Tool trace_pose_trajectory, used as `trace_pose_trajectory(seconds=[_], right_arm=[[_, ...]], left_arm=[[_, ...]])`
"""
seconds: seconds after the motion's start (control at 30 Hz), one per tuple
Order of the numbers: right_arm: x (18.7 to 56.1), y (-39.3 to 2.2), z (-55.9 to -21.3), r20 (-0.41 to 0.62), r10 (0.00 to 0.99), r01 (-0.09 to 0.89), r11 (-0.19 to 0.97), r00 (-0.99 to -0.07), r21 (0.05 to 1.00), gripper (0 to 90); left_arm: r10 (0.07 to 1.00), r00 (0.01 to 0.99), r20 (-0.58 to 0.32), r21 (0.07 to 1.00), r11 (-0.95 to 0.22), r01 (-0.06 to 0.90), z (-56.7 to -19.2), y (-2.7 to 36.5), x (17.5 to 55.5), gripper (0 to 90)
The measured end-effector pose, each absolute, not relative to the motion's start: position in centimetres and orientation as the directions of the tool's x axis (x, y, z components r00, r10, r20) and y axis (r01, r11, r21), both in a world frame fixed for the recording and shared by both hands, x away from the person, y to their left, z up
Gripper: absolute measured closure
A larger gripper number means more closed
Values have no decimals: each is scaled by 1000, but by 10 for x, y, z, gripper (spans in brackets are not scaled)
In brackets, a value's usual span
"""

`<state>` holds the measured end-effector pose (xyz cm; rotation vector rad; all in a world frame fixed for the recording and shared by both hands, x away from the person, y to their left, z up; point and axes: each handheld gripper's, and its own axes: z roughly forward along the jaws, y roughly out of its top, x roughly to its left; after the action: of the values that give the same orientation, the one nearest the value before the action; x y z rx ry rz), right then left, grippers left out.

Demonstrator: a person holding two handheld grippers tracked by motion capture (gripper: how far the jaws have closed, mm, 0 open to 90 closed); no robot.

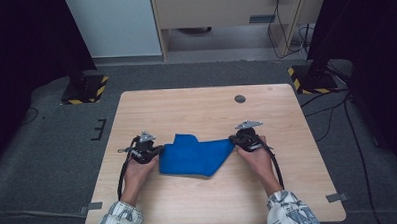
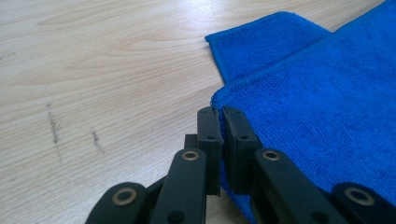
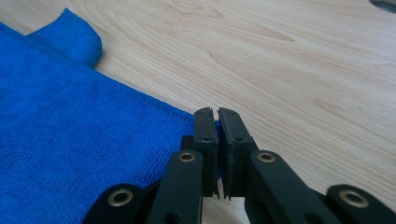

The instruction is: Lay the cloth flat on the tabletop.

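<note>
Both grippers (image 1: pixel 145 150) (image 1: pixel 246 136) clamped on blue cloth (image 1: pixel 195 155) corners, wooden table (image 1: pixel 196 104).

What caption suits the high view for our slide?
Both hand-held grippers, left and right, pinch opposite ends of a blue cloth on a wooden table.

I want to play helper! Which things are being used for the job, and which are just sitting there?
Used for the job:
blue cloth
left gripper, shut on the cloth's edge
right gripper, shut on its corner
wooden table underneath

Just sitting there:
round dark spot in the tabletop
striped stand bases on the floor
</note>
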<state>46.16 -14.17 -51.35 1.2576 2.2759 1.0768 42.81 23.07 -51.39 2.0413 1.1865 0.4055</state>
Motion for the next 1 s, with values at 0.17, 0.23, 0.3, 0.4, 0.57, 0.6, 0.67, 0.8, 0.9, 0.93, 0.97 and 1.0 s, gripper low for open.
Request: trace_pose_trajectory(seconds=[0.17,0.23,0.3,0.4,0.57,0.6,0.67,0.8,0.9,0.93,0.97,1.0], right_arm=[[457,-156,-497,68,827,549,307,-558,778,868],[457,-163,-493,63,831,545,303,-553,782,869],[459,-169,-490,66,836,545,293,-545,786,870],[462,-174,-489,65,840,544,287,-538,789,870],[471,-186,-486,74,856,546,257,-511,798,870],[471,-188,-485,76,858,545,252,-508,799,871],[471,-191,-482,82,857,543,245,-508,803,871],[469,-197,-471,85,860,528,229,-504,818,873],[467,-200,-463,81,859,513,224,-506,828,874],[465,-201,-458,81,859,505,218,-506,835,873],[463,-202,-454,77,857,496,220,-509,840,874],[461,-202,-449,74,856,488,219,-512,845,873]], left_arm=[[829,539,-148,743,-267,614,-510,223,435,858],[824,542,-166,748,-252,613,-507,219,440,858],[818,553,-162,750,-262,608,-503,213,445,858],[812,563,-151,751,-277,600,-499,204,453,857],[800,586,-132,755,-302,582,-491,187,467,862],[796,591,-131,755,-306,580,-489,185,469,865],[792,598,-127,760,-310,571,-484,181,471,867],[784,612,-104,772,-324,546,-470,175,472,870],[781,617,-97,777,-328,537,-463,174,470,871],[781,618,-92,782,-328,531,-459,173,469,871],[780,619,-93,788,-322,525,-455,173,467,871],[780,620,-87,792,-323,517,-450,173,465,871]])
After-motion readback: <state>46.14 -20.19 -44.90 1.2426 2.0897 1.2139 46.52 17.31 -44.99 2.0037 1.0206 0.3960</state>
